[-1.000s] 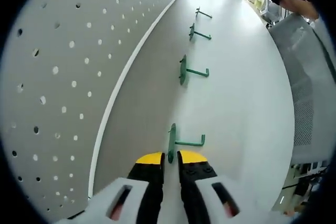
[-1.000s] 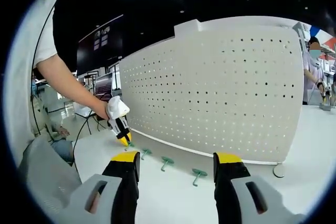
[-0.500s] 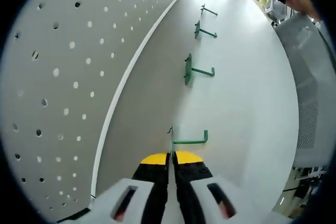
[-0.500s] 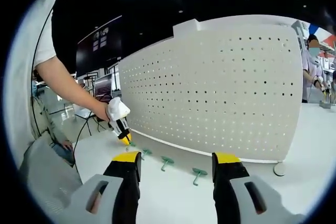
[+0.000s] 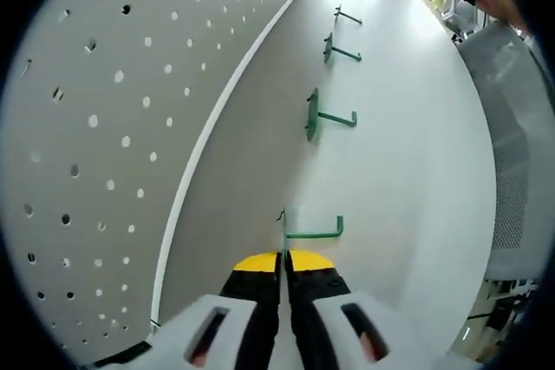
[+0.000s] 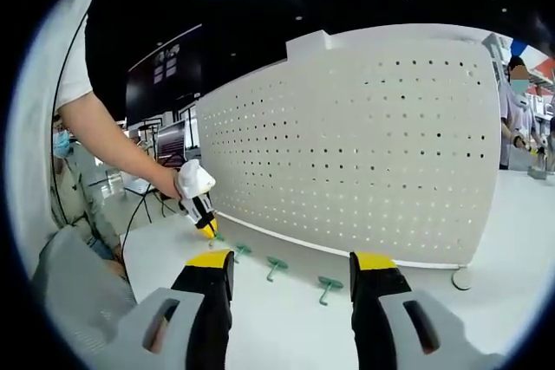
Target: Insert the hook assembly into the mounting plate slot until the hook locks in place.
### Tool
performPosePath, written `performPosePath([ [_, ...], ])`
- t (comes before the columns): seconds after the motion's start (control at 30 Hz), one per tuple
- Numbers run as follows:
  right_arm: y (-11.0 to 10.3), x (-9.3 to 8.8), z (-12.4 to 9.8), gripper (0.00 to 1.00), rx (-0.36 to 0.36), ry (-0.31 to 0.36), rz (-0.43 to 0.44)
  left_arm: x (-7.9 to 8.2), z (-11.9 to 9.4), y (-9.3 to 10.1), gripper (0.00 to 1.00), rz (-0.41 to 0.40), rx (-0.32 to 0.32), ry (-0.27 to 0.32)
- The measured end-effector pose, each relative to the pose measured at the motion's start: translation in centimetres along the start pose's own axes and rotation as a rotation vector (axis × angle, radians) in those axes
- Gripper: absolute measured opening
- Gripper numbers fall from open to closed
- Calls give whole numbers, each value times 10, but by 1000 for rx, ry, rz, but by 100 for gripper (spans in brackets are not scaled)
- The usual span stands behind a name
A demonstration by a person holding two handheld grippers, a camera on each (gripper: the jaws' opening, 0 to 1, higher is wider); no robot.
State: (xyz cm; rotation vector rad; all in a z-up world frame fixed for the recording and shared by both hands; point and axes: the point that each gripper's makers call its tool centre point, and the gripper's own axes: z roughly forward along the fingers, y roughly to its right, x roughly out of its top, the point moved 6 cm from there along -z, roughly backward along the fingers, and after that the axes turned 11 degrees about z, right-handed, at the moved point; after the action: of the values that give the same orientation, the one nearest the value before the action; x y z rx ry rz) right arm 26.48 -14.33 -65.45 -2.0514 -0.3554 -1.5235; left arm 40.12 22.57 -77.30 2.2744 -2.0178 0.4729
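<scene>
- Left hand-held gripper (image 5: 284, 259) is pinched tight on the nearest green hook (image 5: 305, 232), down at 6 o'clock in the left gripper view.
- Three more green hooks (image 5: 314, 117) sit in a row on the white worktop (image 5: 408, 171), running toward 12 o'clock beside the pegboard (image 5: 121, 110).
- Right hand-held gripper (image 6: 293, 268) is wide open, holding nothing.

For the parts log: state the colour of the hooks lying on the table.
Green, clearest in the left gripper view: hooks lie in a row beside the pegboard.
</scene>
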Motion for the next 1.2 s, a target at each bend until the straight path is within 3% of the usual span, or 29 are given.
performPosePath([
  [0.27,0,2,0,52,-2,6,-1,-2,-3,-2,2,-102,17,94],
  [0.47,-1,1,0,52,2,5,-1,1,-9,-5,2,-128,46,137],
  [1.2,-8,10,-1,54,25,21,-7,32,-40,-13,1,-225,146,347],
])
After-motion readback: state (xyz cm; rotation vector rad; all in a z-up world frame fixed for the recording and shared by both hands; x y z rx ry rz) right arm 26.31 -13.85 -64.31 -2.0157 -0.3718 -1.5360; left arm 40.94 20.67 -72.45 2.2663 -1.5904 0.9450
